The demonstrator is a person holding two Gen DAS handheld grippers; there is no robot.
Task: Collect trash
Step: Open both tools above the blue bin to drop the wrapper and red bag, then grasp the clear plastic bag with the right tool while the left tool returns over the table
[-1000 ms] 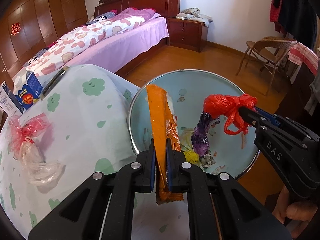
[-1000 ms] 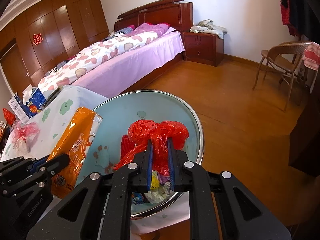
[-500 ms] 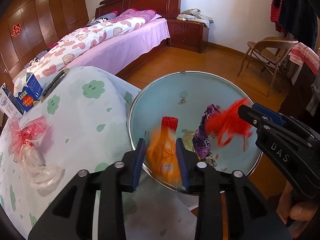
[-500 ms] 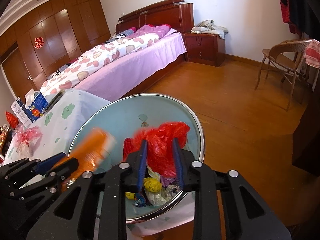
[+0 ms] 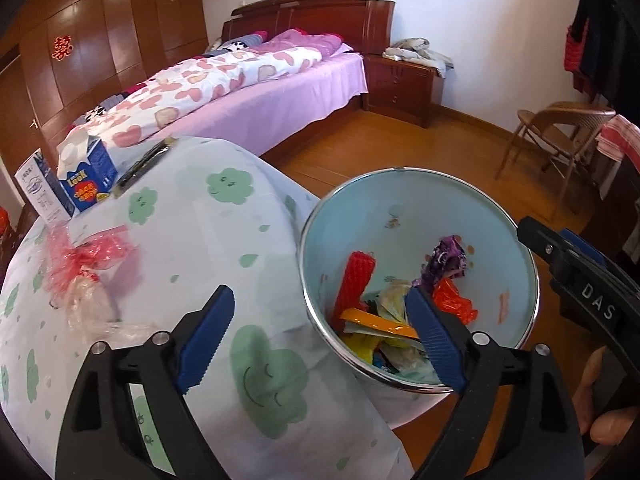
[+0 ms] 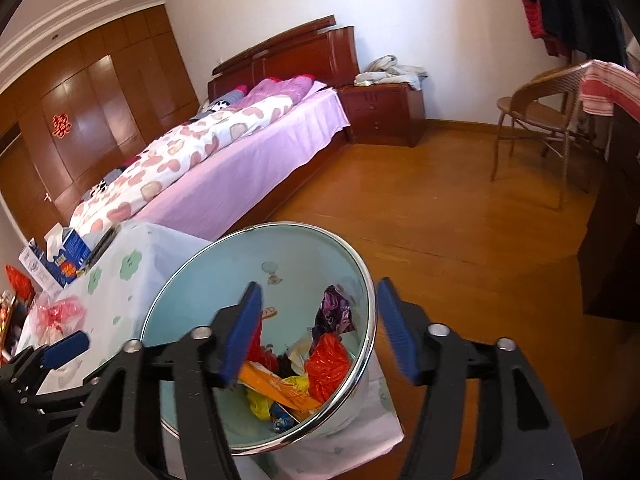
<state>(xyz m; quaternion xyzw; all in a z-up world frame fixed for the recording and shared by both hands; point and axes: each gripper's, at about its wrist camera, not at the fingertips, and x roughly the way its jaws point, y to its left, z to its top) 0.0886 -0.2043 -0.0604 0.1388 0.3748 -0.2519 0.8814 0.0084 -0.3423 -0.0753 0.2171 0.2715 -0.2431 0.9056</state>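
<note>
A light blue trash bin (image 5: 404,192) with a chrome rim stands beside the table; it also shows in the right wrist view (image 6: 224,280). Inside lie an orange wrapper (image 5: 376,322) (image 6: 276,390), a red plastic bag (image 5: 454,300) (image 6: 326,364), a purple wrapper (image 5: 444,258) and other scraps. My left gripper (image 5: 320,340) is open and empty over the bin's near rim. My right gripper (image 6: 320,332) is open and empty above the bin. A crumpled pink and clear plastic bag (image 5: 80,268) lies on the tablecloth at the left.
The table wears a white cloth with green clouds (image 5: 200,240). A blue milk carton (image 5: 86,172) and a white box (image 5: 40,192) stand at its far left. Beyond are a bed (image 5: 248,92), a nightstand (image 5: 404,84) and a wooden chair (image 5: 560,140).
Both grippers opened. The orange wrapper dropped from my left gripper and the red bag from my right gripper; both now lie in the bin.
</note>
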